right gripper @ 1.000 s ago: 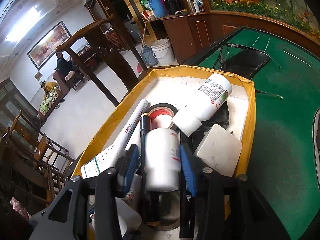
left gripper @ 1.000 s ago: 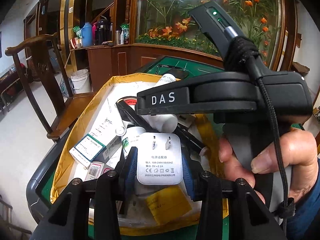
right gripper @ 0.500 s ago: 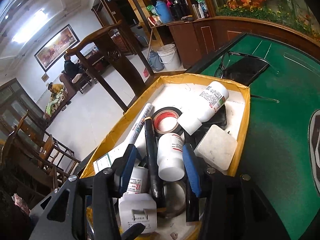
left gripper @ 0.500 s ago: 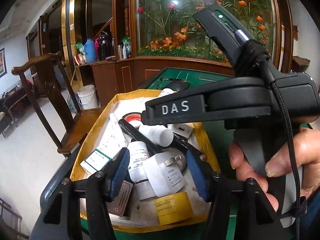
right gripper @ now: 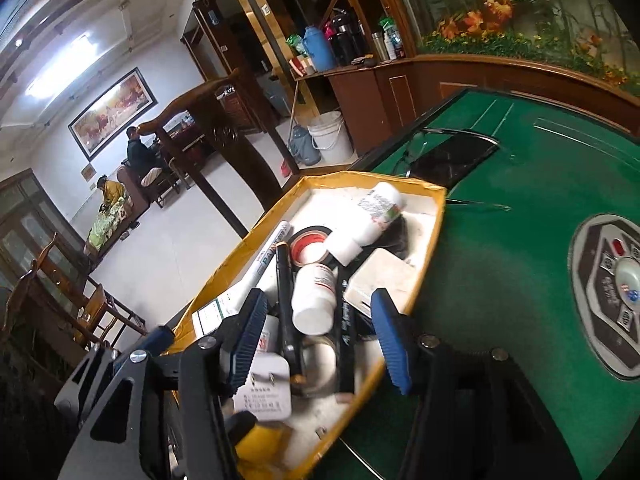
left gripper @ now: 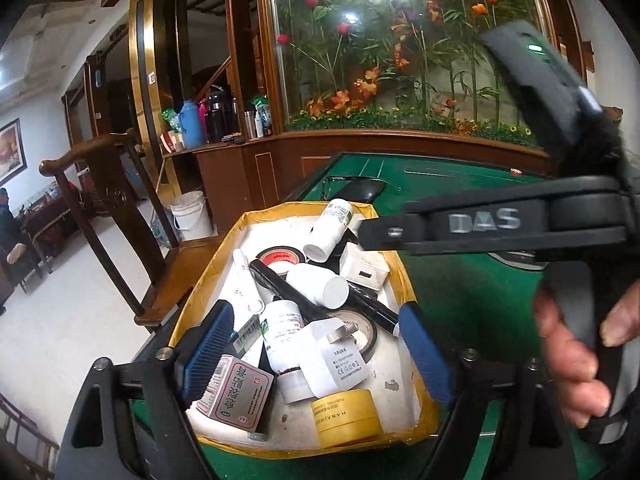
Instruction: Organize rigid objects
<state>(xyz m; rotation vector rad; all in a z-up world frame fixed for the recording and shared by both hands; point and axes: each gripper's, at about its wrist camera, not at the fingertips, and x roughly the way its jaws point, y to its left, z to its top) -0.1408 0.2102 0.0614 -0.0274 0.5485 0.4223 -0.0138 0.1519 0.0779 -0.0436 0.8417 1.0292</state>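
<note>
A yellow-rimmed box (left gripper: 405, 280) on the green table holds several items: a white charger plug (left gripper: 338, 360), white pill bottles (left gripper: 318, 282), black markers, tape rolls, a yellow roll (left gripper: 346, 410) and a red-print carton (left gripper: 240, 390). My left gripper (left gripper: 310, 354) is open and empty above the box's near end. My right gripper (right gripper: 316, 338) is open and empty above the box (right gripper: 430, 256), over a white bottle (right gripper: 314, 298). The charger (right gripper: 264, 392) lies by its left finger. The right gripper's body also shows in the left wrist view (left gripper: 516, 222).
The green felt table (right gripper: 500, 240) has a control panel (right gripper: 612, 292) at its centre and a black pouch (right gripper: 452, 156) beyond the box. A wooden chair (left gripper: 116, 216) stands left of the table. A wooden counter and a planter lie behind.
My left gripper let go of the white charger, which now lies in the box. My right gripper let go of the white bottle. Both opened and pulled back up.
</note>
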